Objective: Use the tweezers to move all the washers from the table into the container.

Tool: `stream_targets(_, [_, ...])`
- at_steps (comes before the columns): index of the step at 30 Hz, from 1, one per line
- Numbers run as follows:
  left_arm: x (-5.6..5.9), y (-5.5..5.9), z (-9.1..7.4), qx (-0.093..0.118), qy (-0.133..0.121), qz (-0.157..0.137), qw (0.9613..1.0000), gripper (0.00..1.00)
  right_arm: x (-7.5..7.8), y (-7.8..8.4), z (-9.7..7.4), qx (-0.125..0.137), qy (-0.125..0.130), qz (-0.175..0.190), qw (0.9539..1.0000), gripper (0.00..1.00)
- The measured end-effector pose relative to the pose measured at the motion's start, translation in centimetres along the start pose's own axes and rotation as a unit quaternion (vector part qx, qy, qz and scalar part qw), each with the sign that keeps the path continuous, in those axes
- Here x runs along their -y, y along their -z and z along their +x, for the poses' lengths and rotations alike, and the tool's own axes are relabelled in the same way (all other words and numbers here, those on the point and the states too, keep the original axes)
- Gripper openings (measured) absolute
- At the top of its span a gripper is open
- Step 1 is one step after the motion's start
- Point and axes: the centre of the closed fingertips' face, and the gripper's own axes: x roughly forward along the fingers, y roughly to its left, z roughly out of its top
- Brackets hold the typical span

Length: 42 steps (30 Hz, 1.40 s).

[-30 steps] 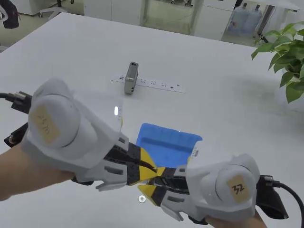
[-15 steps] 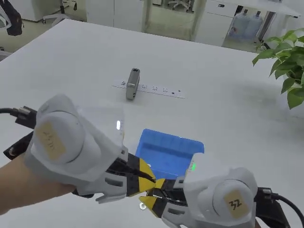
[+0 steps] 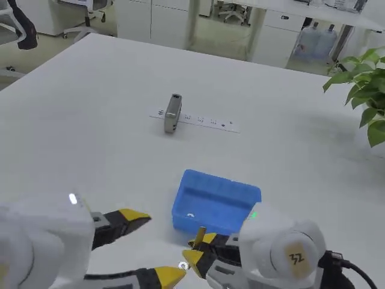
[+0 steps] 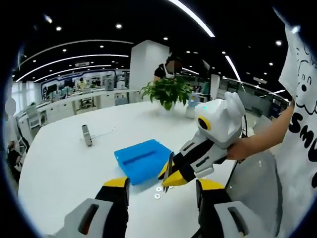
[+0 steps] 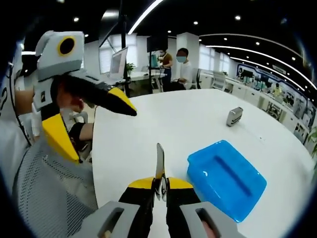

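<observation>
Broad white worktop (image 3: pixel 90 108), smooth and mostly bare, in an open-plan office. Overhead, long ceiling light strips (image 4: pixel 193 17) and round spots. At the far right edge, a leafy green plant (image 3: pixel 361 84); beyond it, water jugs (image 3: pixel 313 39) by white cabinets. More desks and a few people in the distance in both gripper views.

Far across the worktop, a flat white power strip (image 3: pixel 204 122) with a grey adapter (image 3: pixel 173 112) standing on its left end. Nearer, a shallow blue container (image 3: pixel 219 195) with one washer (image 3: pixel 190 215) lying inside by the front wall. On the bare surface just in front of the container, a second washer (image 3: pixel 183 265), close beside the right tool's yellow tips.

Right tool (image 5: pixel 159 186): jaws pressed together around the tweezers (image 5: pixel 160 163), thin blade pointing forward past the tips.

Left tool (image 3: pixel 150 247): jaws spread wide apart, gripping nothing, low over the worktop to the left of the container.
</observation>
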Motion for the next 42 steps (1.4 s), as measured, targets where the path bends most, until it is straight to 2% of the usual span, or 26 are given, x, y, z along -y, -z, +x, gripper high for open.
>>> stream_targets(1, [-0.2, 0.8, -0.4, -0.007, -0.019, -0.011, 0.9997, 0.60, 0.1, 0.2, 0.1, -0.001, 0.001, 0.003, 1.0000, 0.05])
stream_targets(2, [-0.5, 1.1, -0.7, -0.006, -0.034, -0.020, 0.9992, 0.59, 0.3, 0.5, 0.2, -0.002, 0.003, 0.010, 0.9999, 0.05])
stream_targets(3, [-0.9, 1.1, -1.0, 0.009, -0.055, -0.032, 0.9980, 0.60, 0.4, 0.6, 0.3, -0.003, 0.003, 0.016, 0.9999, 0.05])
stream_targets(5, [-1.5, 1.0, -1.4, 0.038, -0.084, -0.042, 0.9949, 0.69, 0.6, 0.4, 0.2, 0.007, 0.006, 0.031, 0.9995, 0.05])
stream_targets(6, [-1.6, 1.1, -1.5, 0.040, -0.090, -0.043, 0.9942, 0.73, 0.7, 0.3, 0.1, 0.009, 0.006, 0.034, 0.9994, 0.05])
stream_targets(7, [-1.3, 1.4, -1.5, 0.030, -0.087, -0.044, 0.9948, 0.74, 0.8, 0.4, 0.2, 0.009, 0.006, 0.042, 0.9990, 0.05])
stream_targets(8, [-1.4, 1.7, -1.5, 0.023, -0.095, -0.050, 0.9940, 0.76, 0.9, 0.5, 0.3, 0.011, 0.005, 0.049, 0.9987, 0.05])
stream_targets(9, [-1.3, 1.8, -1.5, 0.024, -0.100, -0.049, 0.9934, 0.78, 0.9, 0.5, 0.4, 0.014, 0.004, 0.057, 0.9983, 0.05])
stream_targets(12, [-1.5, 2.1, -1.4, 0.022, -0.126, -0.037, 0.9911, 0.88, 0.9, 0.5, 0.8, 0.016, 0.002, 0.057, 0.9982, 0.05])
stream_targets(14, [-1.8, 2.9, -1.2, 0.007, -0.141, -0.029, 0.9896, 0.92, 0.9, 0.6, 1.1, 0.016, 0.005, 0.046, 0.9988, 0.05])
stream_targets(18, [-2.2, 3.2, -0.7, 0.019, -0.144, -0.049, 0.9883, 0.92, 0.8, 0.9, 1.6, 0.012, 0.002, 0.051, 0.9986, 0.05])
stream_targets(20, [-2.3, 3.2, -0.7, 0.019, -0.146, -0.048, 0.9879, 0.94, 0.8, 0.9, 1.7, 0.011, 0.004, 0.046, 0.9989, 0.05])
stream_targets(22, [-2.3, 3.0, -0.5, 0.030, -0.148, -0.043, 0.9877, 0.96, 0.9, 1.1, 1.9, 0.009, 0.005, 0.044, 0.9990, 0.05])
stream_targets(25, [-2.2, 3.4, -0.4, 0.019, -0.147, -0.037, 0.9883, 0.96, 1.0, 1.3, 2.1, 0.008, 0.002, 0.045, 0.9989, 0.05])
stream_targets(28, [-2.2, 3.5, -0.4, 0.013, -0.151, -0.028, 0.9881, 0.97, 0.9, 1.6, 2.4, 0.004, 0.004, 0.032, 0.9995, 0.05])
stream_targets(33, [-2.2, 4.0, -0.3, 0.002, -0.146, -0.030, 0.9888, 0.95, 0.7, 1.9, 2.7, 0.004, 0.001, 0.037, 0.9993, 0.05])
stream_targets(35, [-2.2, 4.1, -0.3, -0.003, -0.149, -0.024, 0.9886, 0.95, 0.7, 1.9, 2.9, 0.005, 0.003, 0.027, 0.9996, 0.05])
stream_targets(42, [-2.1, 4.2, -0.2, -0.008, -0.149, -0.018, 0.9887, 0.95, 0.8, 2.0, 2.7, -0.001, 0.005, 0.024, 0.9997, 0.05])
